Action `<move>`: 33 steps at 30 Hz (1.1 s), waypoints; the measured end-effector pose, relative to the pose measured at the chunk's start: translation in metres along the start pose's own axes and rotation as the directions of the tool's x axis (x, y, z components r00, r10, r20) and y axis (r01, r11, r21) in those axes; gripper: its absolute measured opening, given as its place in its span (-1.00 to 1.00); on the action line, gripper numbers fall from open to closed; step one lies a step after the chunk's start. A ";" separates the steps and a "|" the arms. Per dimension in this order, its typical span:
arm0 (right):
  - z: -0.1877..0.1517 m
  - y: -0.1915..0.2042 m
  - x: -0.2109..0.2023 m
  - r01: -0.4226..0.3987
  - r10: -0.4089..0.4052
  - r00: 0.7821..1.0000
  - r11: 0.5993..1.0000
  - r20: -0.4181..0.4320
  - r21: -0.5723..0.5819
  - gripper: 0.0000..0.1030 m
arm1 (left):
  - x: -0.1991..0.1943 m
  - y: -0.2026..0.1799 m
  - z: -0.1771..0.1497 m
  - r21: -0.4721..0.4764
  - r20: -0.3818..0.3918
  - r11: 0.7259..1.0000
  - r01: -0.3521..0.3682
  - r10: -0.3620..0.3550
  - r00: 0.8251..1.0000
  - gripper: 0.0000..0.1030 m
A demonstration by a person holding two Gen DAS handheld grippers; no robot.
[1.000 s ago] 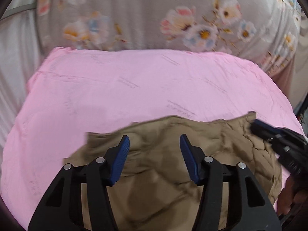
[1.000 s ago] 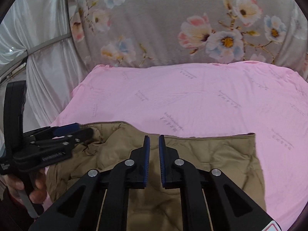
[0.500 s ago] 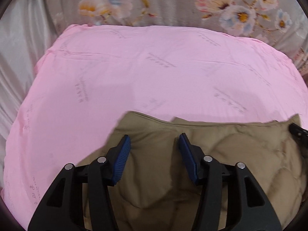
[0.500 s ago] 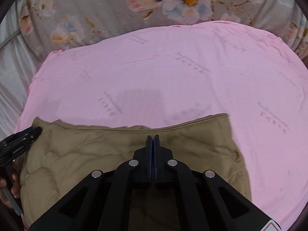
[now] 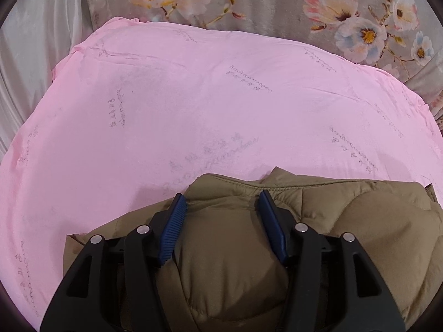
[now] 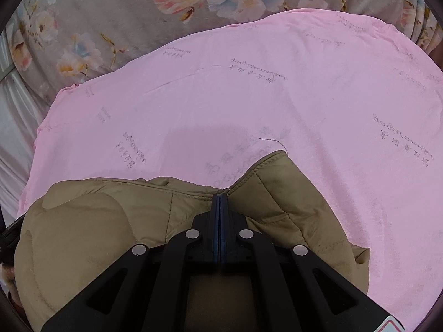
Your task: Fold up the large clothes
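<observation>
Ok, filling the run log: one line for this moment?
left gripper: open over jacket | right gripper: shut on jacket edge | sheet: pink

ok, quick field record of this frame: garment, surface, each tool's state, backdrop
garment: tan quilted jacket, puffy, bunched at the near edge of the sheet
surface: pink sheet with faint grey script print
left tool: open, fingers straddle a padded bulge of the jacket
right tool: shut, pads together at the jacket's stitched edge; fabric between them cannot be confirmed
backdrop: grey floral fabric behind the sheet
</observation>
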State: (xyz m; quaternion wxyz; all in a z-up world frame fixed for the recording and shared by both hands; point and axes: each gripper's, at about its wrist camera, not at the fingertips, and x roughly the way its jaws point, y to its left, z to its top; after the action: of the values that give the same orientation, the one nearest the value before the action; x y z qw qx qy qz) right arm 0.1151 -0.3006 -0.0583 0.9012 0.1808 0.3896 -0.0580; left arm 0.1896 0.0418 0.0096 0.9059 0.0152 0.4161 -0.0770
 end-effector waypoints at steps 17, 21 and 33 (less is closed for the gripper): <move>0.001 0.001 -0.005 0.018 -0.018 1.000 1.000 0.021 0.008 -1.00 | 0.002 -0.001 0.004 -0.010 -0.001 0.999 -0.031 0.031 1.000 0.10; -0.001 0.025 -0.059 -0.047 0.043 0.993 0.998 0.109 0.035 -0.75 | -0.046 -0.007 0.006 -0.088 0.027 0.996 0.035 -0.032 0.999 0.07; -0.053 0.105 -0.068 -0.066 0.080 0.993 0.986 0.082 -0.155 -0.75 | -0.077 -0.101 -0.040 0.039 0.038 0.999 0.035 -0.037 0.999 0.09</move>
State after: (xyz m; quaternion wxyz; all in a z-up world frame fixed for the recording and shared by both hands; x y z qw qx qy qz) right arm 0.0577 -0.1860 -0.0127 0.9302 0.1231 0.3458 -0.0029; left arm 0.0948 -0.0442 0.0448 0.9119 0.0236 0.3969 -0.1016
